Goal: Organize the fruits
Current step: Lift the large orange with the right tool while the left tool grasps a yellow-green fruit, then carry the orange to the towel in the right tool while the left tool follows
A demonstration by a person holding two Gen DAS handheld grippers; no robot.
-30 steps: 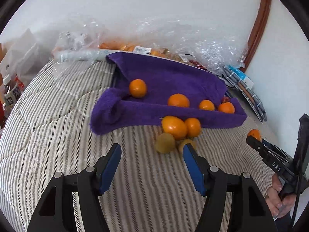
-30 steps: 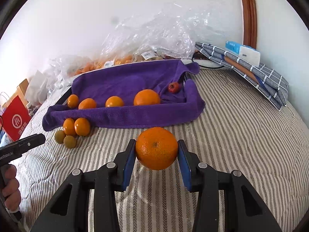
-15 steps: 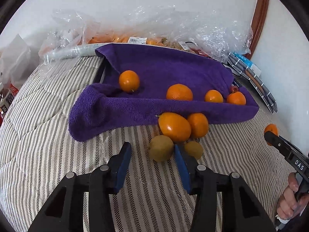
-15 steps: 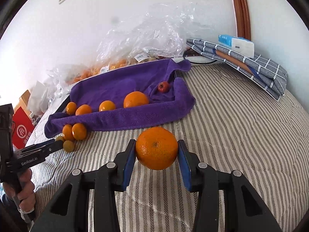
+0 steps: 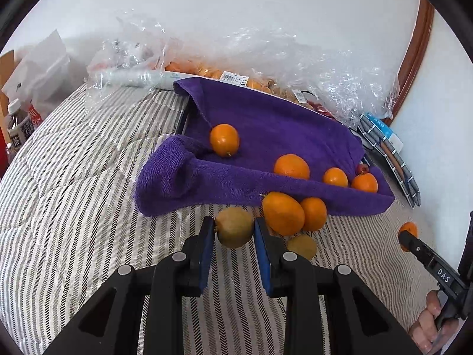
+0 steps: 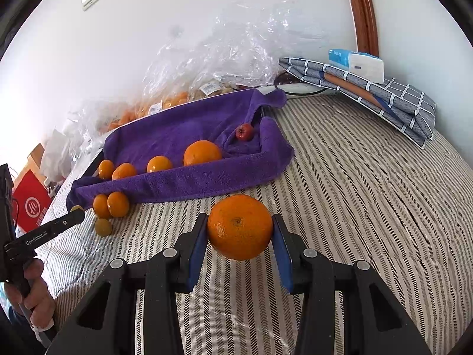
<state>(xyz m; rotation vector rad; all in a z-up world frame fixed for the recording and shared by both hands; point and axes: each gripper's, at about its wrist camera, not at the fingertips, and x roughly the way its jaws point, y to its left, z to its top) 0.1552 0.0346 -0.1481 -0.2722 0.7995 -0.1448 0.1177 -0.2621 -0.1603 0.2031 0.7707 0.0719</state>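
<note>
My left gripper (image 5: 233,230) is shut on a greenish-brown kiwi (image 5: 234,226), just in front of the purple towel (image 5: 275,124). Two oranges (image 5: 283,213) and a second kiwi (image 5: 302,247) lie beside it on the striped bedding. Several oranges (image 5: 224,139) and a small red fruit (image 6: 244,131) rest on the towel. My right gripper (image 6: 239,230) is shut on a large orange (image 6: 240,226) and holds it above the bedding, in front of the towel's right end. The left gripper also shows at the left of the right wrist view (image 6: 75,211).
Clear plastic bags (image 5: 266,59) with more fruit lie behind the towel by the wall. Folded checked cloth (image 6: 369,94) with a tissue pack (image 6: 356,63) sits at the back right. A red bag (image 6: 31,204) and a bottle (image 5: 17,122) stand at the left edge.
My left gripper moved forward to the kiwi and closed on it. My right gripper kept hold of the large orange and shifted slightly.
</note>
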